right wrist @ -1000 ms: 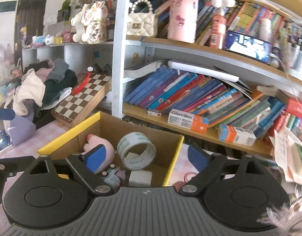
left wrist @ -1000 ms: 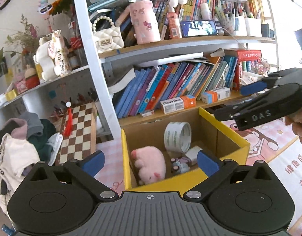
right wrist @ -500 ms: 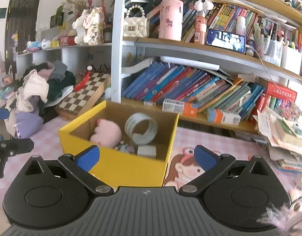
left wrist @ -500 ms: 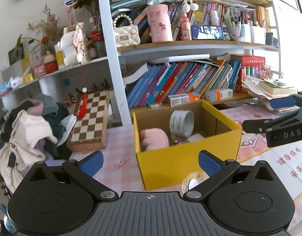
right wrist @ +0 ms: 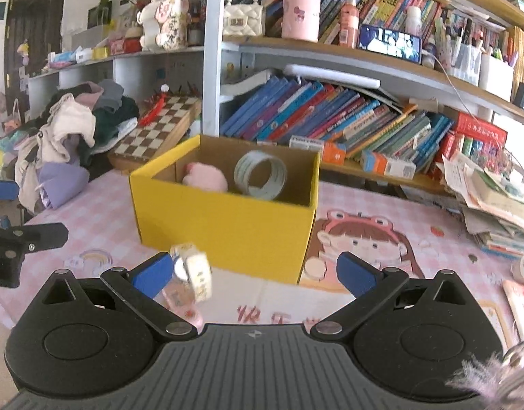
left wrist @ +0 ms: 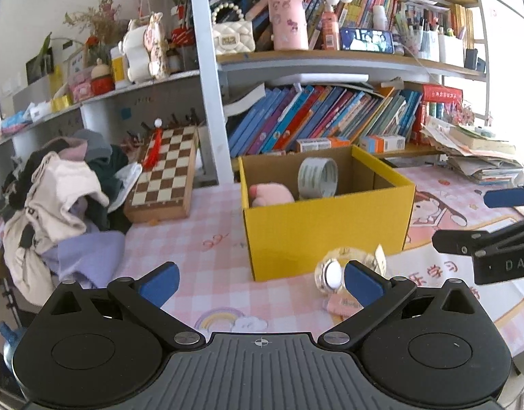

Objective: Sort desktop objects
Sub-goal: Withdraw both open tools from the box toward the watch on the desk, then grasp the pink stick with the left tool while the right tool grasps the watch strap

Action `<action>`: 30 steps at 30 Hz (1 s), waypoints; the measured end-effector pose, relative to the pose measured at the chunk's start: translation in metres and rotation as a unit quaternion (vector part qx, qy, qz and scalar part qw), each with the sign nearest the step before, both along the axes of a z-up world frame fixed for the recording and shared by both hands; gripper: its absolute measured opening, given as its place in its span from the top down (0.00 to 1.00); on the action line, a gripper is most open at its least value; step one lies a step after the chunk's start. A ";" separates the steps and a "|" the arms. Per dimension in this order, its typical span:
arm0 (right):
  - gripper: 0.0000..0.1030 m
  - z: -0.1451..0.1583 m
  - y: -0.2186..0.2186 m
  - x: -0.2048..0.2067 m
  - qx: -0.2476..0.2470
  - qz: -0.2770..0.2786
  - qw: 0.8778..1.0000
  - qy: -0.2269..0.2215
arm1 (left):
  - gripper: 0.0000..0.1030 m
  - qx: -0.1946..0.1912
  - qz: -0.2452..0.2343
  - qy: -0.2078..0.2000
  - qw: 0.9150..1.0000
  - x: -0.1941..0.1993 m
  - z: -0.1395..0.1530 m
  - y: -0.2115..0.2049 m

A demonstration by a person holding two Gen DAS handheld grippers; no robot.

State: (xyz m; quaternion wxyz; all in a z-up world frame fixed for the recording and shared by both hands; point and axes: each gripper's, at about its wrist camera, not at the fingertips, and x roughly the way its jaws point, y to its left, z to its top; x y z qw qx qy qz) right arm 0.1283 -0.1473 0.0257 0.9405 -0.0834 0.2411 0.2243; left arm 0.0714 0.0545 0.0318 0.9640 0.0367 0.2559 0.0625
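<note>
The bookshelf [left wrist: 330, 65] fills the back of both views, its lower shelf packed with leaning books [left wrist: 316, 116]. Below it the tabletop [left wrist: 214, 239], under a pink checked cloth, carries everything else. A heap of clothes [left wrist: 67, 188] sits at its left end, and a chessboard [left wrist: 166, 171] leans beside the heap.

A yellow box [left wrist: 326, 225] stands open in the middle of the tabletop, in front of the books. Inside it, a pink plush [left wrist: 270, 194] lies at the left and a tape roll [left wrist: 318, 177] stands on edge next to it, against the back wall.

The left tool [left wrist: 260, 282] hovers low over the tabletop in front of the box, its blue pads spread wide with nothing between them. The right tool [right wrist: 253, 273] is likewise wide and empty.

A small round clear item [left wrist: 333, 273] with a white face lies on the tabletop just in front of the box, near the left tool's right pad; what it is I cannot tell. A pink tag [left wrist: 342, 304] lies touching it.
</note>
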 end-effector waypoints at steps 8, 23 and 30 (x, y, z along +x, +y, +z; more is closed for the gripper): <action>0.00 -0.016 0.004 -0.016 -0.007 -0.006 1.000 0.029 | 0.00 -0.008 -0.007 0.017 1.000 -0.010 -0.012 0.001; 0.00 -0.045 0.020 -0.030 -0.045 0.005 0.996 0.080 | 0.00 -0.018 -0.019 0.073 0.997 -0.019 -0.043 -0.007; 0.00 -0.046 0.024 -0.030 -0.049 0.012 0.996 0.079 | 0.00 -0.026 -0.027 0.056 0.998 -0.019 -0.043 -0.005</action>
